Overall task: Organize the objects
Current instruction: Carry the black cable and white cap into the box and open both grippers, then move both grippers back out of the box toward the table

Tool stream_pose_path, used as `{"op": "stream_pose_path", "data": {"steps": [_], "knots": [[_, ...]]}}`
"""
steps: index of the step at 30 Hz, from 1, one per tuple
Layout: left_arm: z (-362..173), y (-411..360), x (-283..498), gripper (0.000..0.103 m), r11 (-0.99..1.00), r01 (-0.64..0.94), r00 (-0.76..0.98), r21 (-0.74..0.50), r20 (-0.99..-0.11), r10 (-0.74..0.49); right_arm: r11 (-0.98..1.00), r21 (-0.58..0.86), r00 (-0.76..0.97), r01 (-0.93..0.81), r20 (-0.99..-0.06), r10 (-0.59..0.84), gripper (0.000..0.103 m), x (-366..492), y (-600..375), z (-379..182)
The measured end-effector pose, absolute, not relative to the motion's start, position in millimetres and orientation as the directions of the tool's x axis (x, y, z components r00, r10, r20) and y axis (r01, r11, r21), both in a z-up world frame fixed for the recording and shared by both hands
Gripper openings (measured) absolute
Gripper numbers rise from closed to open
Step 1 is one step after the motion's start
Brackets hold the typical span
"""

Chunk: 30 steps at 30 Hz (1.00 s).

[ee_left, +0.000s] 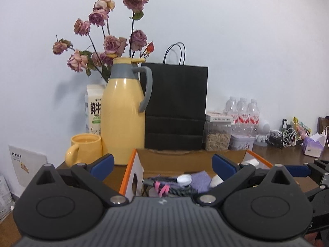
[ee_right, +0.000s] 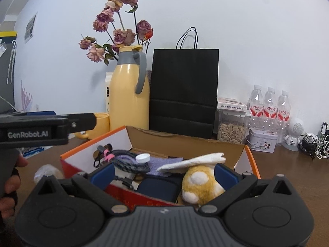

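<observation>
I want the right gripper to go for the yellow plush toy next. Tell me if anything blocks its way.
Nothing visible stands between the open right gripper and the yellow plush toy, which lies in the box right before its fingers. A crumpled white paper rests across the toy's top, so a grasp from above would meet that first.

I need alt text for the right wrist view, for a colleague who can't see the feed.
The open right gripper hovers empty over an orange-edged cardboard box holding a yellow plush toy, a crumpled tissue, a coiled cable and a purple cloth. Behind stand a yellow thermos and a black paper bag.
</observation>
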<state>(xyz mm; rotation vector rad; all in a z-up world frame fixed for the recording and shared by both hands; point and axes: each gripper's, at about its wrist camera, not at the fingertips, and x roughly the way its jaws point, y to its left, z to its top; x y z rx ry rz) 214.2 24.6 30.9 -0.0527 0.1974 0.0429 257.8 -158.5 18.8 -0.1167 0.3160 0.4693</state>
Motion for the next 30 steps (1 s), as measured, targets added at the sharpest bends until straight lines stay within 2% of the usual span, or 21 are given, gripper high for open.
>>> {"op": "stream_pose_path", "data": {"steps": [16,30], "knots": [[2.7,36.3,170.7,0.103,1.0,-0.012,0.923,0.008,-0.384,0.015,0.879,-0.071,0.818,-0.471,-0.408,0.405,0.103,211.8,-177.6,3.5],[-34.1,16.9,155.3,0.103,0.999,0.031,0.844,-0.011,-0.536,-0.032,0.9,-0.074,0.803,-0.43,-0.487,0.344,0.103,188.2,-210.0,-18.4]]}}
